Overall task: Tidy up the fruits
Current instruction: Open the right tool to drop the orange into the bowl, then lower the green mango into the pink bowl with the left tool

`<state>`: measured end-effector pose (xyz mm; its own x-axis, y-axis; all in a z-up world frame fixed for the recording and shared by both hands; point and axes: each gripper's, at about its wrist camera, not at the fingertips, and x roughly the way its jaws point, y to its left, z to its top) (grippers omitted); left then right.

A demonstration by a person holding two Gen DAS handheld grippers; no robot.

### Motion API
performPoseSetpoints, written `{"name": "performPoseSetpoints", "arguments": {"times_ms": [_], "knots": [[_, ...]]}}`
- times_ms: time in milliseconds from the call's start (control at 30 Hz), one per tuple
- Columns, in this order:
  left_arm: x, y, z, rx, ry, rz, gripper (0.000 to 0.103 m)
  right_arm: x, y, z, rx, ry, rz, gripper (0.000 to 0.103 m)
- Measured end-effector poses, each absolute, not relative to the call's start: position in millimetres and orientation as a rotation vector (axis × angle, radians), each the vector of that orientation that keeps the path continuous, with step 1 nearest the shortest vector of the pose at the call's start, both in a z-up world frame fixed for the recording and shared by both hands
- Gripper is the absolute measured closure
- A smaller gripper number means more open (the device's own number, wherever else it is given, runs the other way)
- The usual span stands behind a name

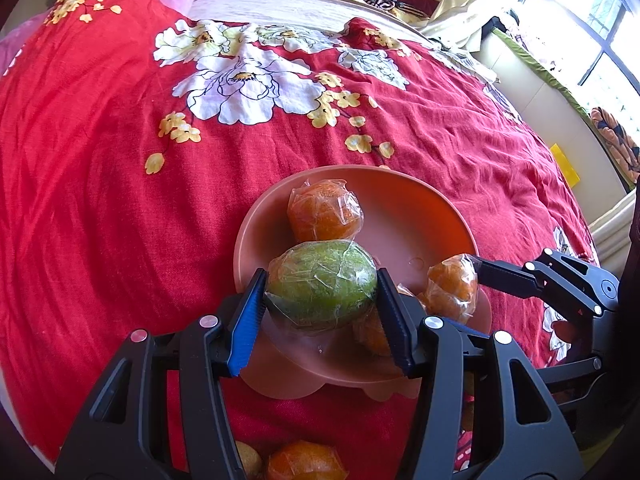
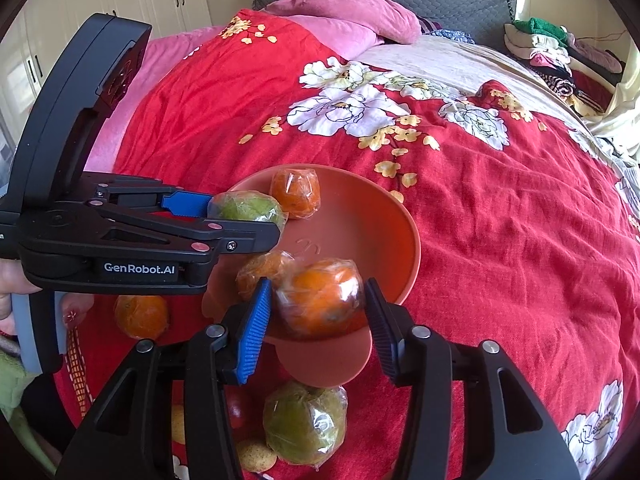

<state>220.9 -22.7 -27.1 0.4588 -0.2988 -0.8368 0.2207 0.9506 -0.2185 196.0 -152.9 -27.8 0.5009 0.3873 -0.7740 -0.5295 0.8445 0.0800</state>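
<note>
A salmon-pink bowl [image 1: 432,216] [image 2: 376,224] sits on the red floral bedspread. My left gripper [image 1: 320,296] is shut on a plastic-wrapped green fruit [image 1: 322,282] [image 2: 248,208] held over the bowl's near rim. My right gripper [image 2: 318,306] is shut on a wrapped orange [image 2: 320,298] [image 1: 454,282] over the bowl's near edge. A wrapped orange [image 1: 325,210] [image 2: 296,193] lies in the bowl at the far side. Another wrapped orange [image 2: 262,270] lies in the bowl beside the held one.
Loose fruit lies on the bedspread in front of the bowl: a wrapped green fruit [image 2: 305,426], an orange [image 2: 141,316] [image 1: 306,462], a small yellowish fruit [image 2: 256,456] and a dark red one [image 2: 238,408]. Pink pillows [image 2: 340,16] and folded clothes [image 2: 552,52] lie at the far end.
</note>
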Motion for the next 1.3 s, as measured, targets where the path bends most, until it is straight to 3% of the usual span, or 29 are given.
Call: {"name": "performPoseSetpoints", "arguments": {"times_ms": [533,1133,1300], "knots": [[220,-24,-27,-0.079,1.047,-0.317,0.057,183,-162,-15,-0.156,0.849,0.534,0.038],[219,-24,-26,-0.076,1.045,-0.317,0.057,170,-174,-7,-0.130,0.837,0.511,0.029],[216,-23,-22,-0.079,1.035,-0.314,0.050,169,-176,-6,-0.124,0.834,0.504,0.028]]}}
